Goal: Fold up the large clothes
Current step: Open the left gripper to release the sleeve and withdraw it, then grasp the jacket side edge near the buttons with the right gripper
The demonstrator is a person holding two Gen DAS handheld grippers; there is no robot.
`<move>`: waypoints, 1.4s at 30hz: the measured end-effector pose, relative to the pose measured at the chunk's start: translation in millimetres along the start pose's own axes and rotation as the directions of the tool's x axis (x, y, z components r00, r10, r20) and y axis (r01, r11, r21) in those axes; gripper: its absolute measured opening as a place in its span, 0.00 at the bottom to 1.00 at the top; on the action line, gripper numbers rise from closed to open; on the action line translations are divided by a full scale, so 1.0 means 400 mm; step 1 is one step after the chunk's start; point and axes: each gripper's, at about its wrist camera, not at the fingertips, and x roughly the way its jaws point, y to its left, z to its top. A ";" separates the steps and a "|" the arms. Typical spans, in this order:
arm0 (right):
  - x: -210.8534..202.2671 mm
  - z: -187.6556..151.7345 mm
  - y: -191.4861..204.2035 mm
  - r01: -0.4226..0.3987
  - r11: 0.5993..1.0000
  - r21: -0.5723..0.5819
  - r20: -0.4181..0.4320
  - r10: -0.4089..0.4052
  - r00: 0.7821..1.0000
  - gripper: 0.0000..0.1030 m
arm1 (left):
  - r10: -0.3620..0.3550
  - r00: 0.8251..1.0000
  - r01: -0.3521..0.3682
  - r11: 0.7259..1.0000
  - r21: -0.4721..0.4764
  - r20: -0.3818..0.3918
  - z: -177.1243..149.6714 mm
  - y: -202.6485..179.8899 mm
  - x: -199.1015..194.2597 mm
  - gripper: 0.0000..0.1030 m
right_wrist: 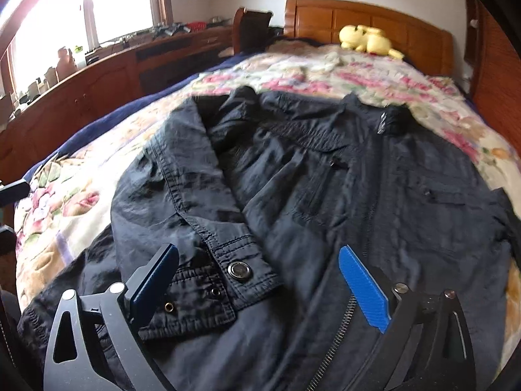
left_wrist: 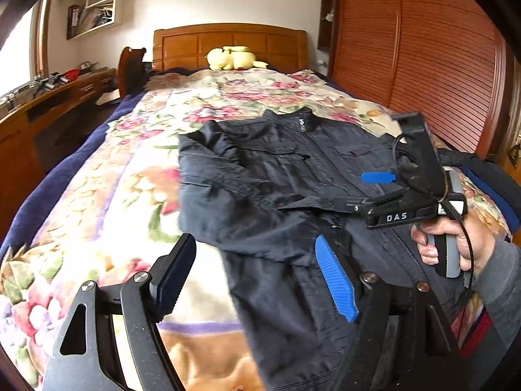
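Note:
A dark navy jacket [left_wrist: 276, 176] lies front up on the floral blanket [left_wrist: 130, 189], collar toward the headboard. Its left sleeve is folded across the chest, the snap cuff [right_wrist: 241, 268] near the zip. My left gripper [left_wrist: 257, 273] is open and empty above the jacket's lower left edge. My right gripper [right_wrist: 260, 280] is open, its fingers straddling the sleeve cuff just above the cloth. It also shows in the left wrist view [left_wrist: 374, 189], held by a hand over the jacket's right side.
A yellow plush toy [left_wrist: 232, 58] sits by the wooden headboard [left_wrist: 228, 40]. A wooden desk [left_wrist: 49, 104] with small items runs along the left wall under a window. A slatted wooden wardrobe [left_wrist: 423, 65] stands close on the right.

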 end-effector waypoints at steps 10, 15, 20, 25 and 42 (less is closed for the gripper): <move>0.106 -0.025 -0.018 -0.102 0.994 -0.038 -0.102 0.097 0.990 0.56 | 0.017 1.000 -0.017 0.999 -0.033 -0.003 0.000 0.026 0.014 0.75; 0.092 -0.040 -0.013 -0.099 0.992 -0.079 -0.093 0.092 0.991 0.11 | 0.024 1.000 -0.025 0.999 -0.032 -0.007 0.000 0.024 0.022 0.75; 0.050 -0.042 0.001 -0.094 0.989 -0.110 -0.026 0.092 0.995 0.04 | 0.027 1.000 -0.027 0.999 -0.045 -0.003 0.011 0.025 0.031 0.75; -0.050 -0.036 -0.032 -0.097 0.992 -0.083 0.090 0.104 0.990 0.03 | 0.023 1.000 -0.022 0.999 -0.046 0.011 0.021 0.014 0.029 0.75; -0.288 -0.156 -0.230 0.048 0.997 0.059 0.230 -0.061 0.971 0.03 | -0.021 1.000 0.021 1.000 -0.003 0.024 0.058 -0.085 0.062 0.75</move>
